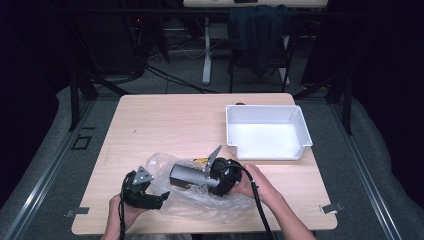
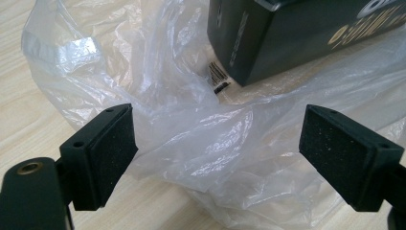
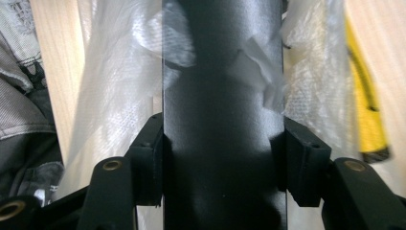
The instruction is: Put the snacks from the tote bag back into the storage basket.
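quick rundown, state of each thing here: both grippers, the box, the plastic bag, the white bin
left hand-held gripper: open, jaws wide apart over the bag's edge
right hand-held gripper: shut on dark box
dark box: clamped at one end, lying over the bag
plastic bag: crumpled, spread flat on the table
white bin: upright, empty
yellow item: lying beside the bag

The box [image 1: 189, 176] lies on the plastic bag [image 1: 200, 200] near the front edge of the table [image 1: 165, 120]. The right gripper [image 1: 212, 180] sits at the box's right end, the left gripper [image 1: 159, 199] at the bag's left side. The tray [image 1: 306, 136] stands behind and to the right, apart from the bag.
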